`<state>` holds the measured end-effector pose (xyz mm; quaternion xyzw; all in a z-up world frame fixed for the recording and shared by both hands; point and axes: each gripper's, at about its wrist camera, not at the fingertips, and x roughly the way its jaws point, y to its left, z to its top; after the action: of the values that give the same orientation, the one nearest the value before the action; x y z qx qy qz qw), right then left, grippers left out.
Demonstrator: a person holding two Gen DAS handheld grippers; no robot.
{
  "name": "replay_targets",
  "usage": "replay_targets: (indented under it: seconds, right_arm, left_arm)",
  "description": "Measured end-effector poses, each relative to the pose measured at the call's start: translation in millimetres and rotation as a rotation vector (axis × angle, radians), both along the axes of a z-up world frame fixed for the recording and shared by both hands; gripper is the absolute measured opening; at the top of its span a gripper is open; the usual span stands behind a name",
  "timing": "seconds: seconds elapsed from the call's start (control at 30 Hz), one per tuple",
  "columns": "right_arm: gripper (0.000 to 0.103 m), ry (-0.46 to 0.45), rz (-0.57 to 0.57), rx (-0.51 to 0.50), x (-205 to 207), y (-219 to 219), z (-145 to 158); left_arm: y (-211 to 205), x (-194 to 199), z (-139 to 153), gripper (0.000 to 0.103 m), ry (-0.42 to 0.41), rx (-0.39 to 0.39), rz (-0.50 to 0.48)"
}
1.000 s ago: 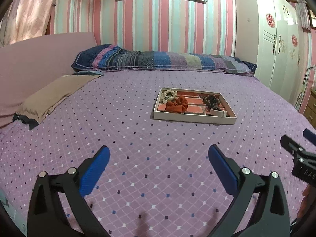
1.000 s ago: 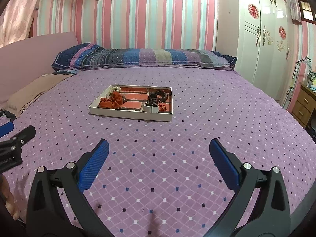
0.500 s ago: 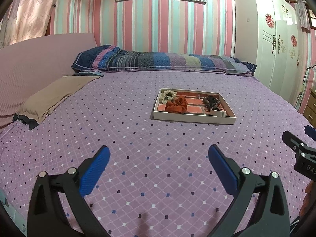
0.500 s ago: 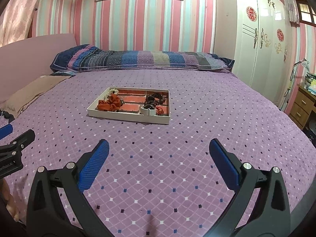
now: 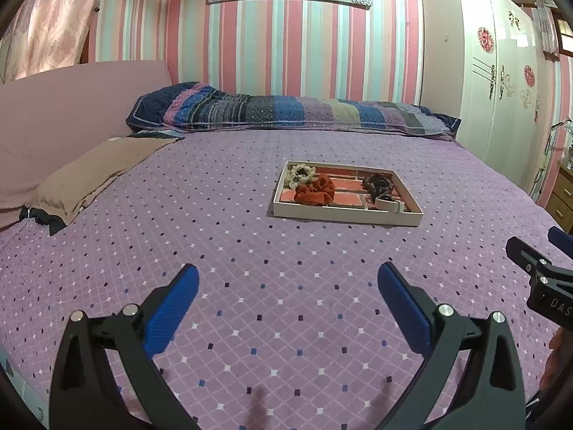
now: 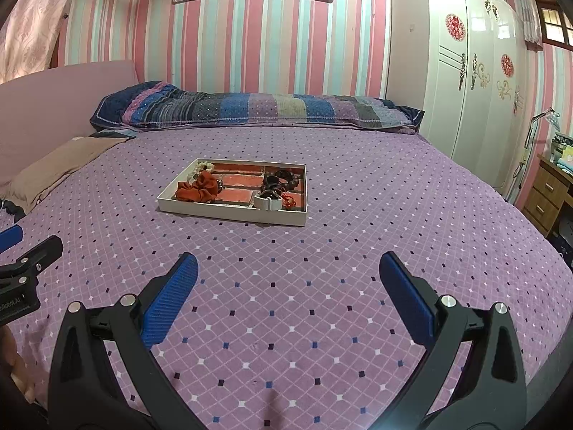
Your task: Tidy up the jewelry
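Left wrist view: purple patterned bedspread bare between left gripper and tray; striped pillow far, brown cushion left. Tray long axis left-right, holds red scrunchie, cream scrunchie, dark bracelets. Tray well ahead of both grippers, slightly right of left one. Left jaws wide apart, empty. Right gripper likewise spread, empty; tray left of its centre.

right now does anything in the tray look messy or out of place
Mildly. The rust scrunchie sprawls across the dividers of the tray rather than sitting in one compartment, and the dark beads are heaped at the right end. Nothing has spilled onto the bedspread. Both grippers are open and empty.
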<state>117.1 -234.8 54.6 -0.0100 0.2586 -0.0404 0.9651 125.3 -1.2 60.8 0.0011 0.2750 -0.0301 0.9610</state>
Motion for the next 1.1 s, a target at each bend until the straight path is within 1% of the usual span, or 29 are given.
replay_targets:
  seconds: [0.6,1.1]
  right_arm:
    - [0.099,0.000,-0.010,0.000,0.1,-1.2,0.1]
    - [0.099,-0.004,-0.012,-0.003,-0.1,-1.7,-0.2]
  left_arm:
    - [-1.9,-3.5,1.6,0.098,-0.020,0.025,0.004]
    - [-1.5,-1.7,2.4,0.098,-0.018,0.031,0.006]
